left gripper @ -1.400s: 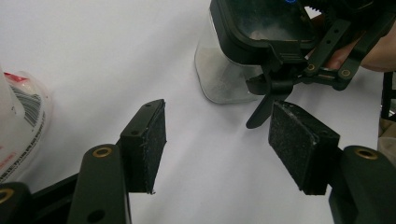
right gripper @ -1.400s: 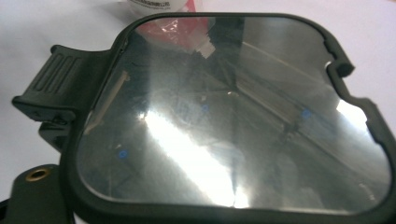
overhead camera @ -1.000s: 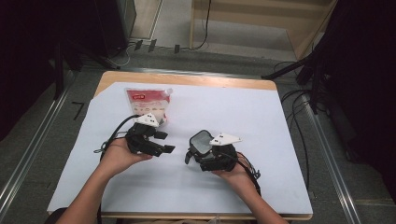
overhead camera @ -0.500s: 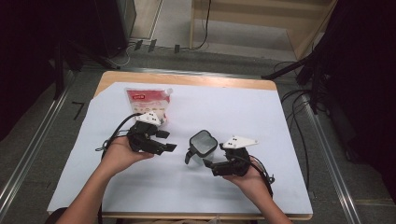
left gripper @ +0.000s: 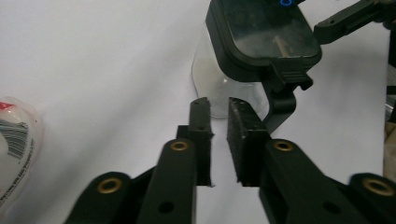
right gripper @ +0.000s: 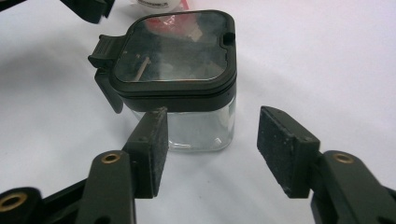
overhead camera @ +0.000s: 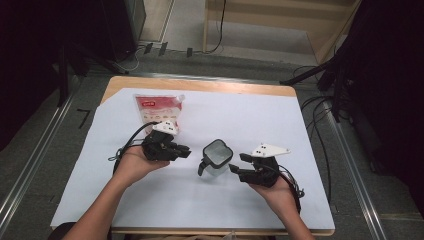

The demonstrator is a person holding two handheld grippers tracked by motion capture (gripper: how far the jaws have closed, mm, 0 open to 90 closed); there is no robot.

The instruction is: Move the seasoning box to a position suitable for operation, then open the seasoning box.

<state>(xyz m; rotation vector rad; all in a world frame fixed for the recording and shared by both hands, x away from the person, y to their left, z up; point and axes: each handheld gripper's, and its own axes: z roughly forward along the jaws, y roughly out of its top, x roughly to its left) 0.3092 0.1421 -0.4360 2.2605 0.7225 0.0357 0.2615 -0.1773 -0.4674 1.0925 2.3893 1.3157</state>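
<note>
The right gripper [overhead camera: 239, 163] sits just to the right of the glass jar [overhead camera: 218, 156], its jaws apart with a clear gap between the pads; they have just been closing, and nothing lies between them, the jar standing just beyond the tips in the right gripper view [right gripper: 184, 84]. The left gripper [overhead camera: 184, 150], on the jar's left side, has its jaws drawn almost together with only a narrow slit left; they too have just been closing, with nothing caught in the slit, and they aim toward the jar, which stands close past them [left gripper: 243, 70]. The jar stands upright on its base, its long axis vertical, its square black lid [right gripper: 175, 49] facing up and shut, with the lid's latch [overhead camera: 202, 167] hanging down the side toward the person and slightly to the left. Beyond the left gripper, well to the left of the jar and farther from the person, a red and white pouch [overhead camera: 156, 108] lies flat. All rest on a white sheet [overhead camera: 260, 120] spread over a wooden table [overhead camera: 200, 85], whose far edge shows bare behind the jar. Around the table, grey floor [overhead camera: 185, 30], metal rails [overhead camera: 35, 160] and black cables [overhead camera: 320, 115] show.
</note>
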